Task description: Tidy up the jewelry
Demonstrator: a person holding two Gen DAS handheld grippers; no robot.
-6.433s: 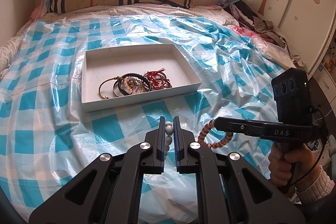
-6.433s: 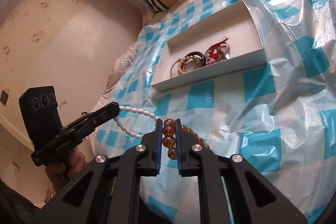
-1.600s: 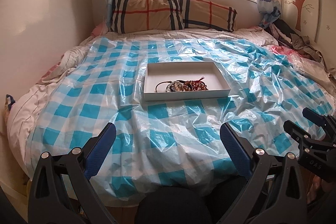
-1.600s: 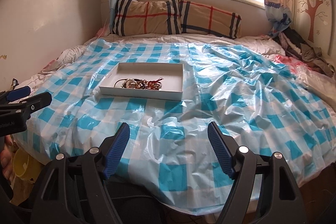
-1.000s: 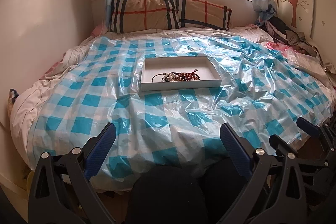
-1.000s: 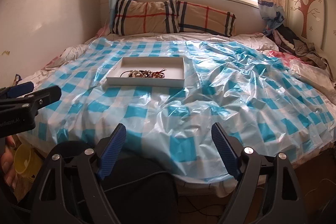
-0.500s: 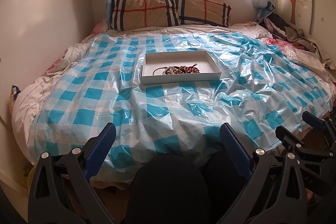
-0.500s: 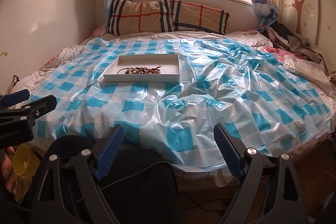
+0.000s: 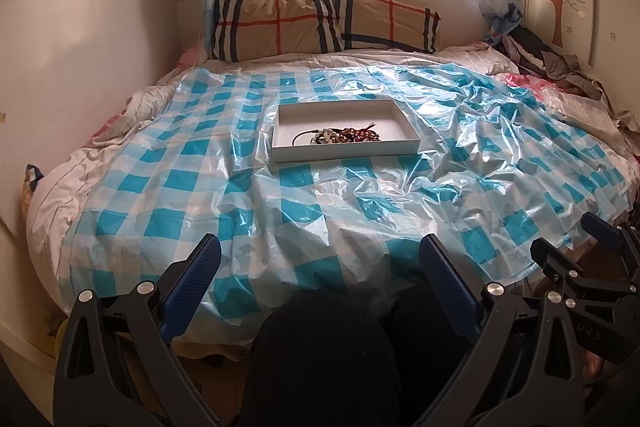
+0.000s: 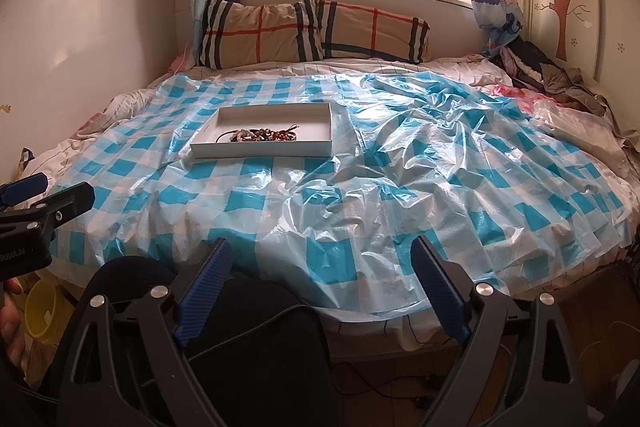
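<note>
A shallow white box (image 9: 344, 151) (image 10: 260, 148) lies far off on the bed, on the blue checked plastic sheet (image 9: 304, 203) (image 10: 400, 187). Inside it sits a heap of bracelets and bead strings (image 9: 340, 135) (image 10: 260, 135). My left gripper (image 9: 320, 259) stands wide open over the foot of the bed with nothing between its fingers. My right gripper (image 10: 322, 261) is wide too, its jaws still opening, and nothing is between them. Each gripper shows at the edge of the other's view, the right gripper (image 9: 600, 251) and the left gripper (image 10: 44, 195).
Two plaid pillows (image 9: 324, 23) lean under the window at the head of the bed. Clothes are piled at the back right (image 10: 560, 75). A person's dark-trousered knees (image 9: 324, 355) fill the foreground. A yellow cup (image 10: 40, 307) stands on the floor at the left.
Both grippers have let go of their bead bracelets, which now lie in the box, and have drawn well back to the foot of the bed. Over the last second little has shifted.
</note>
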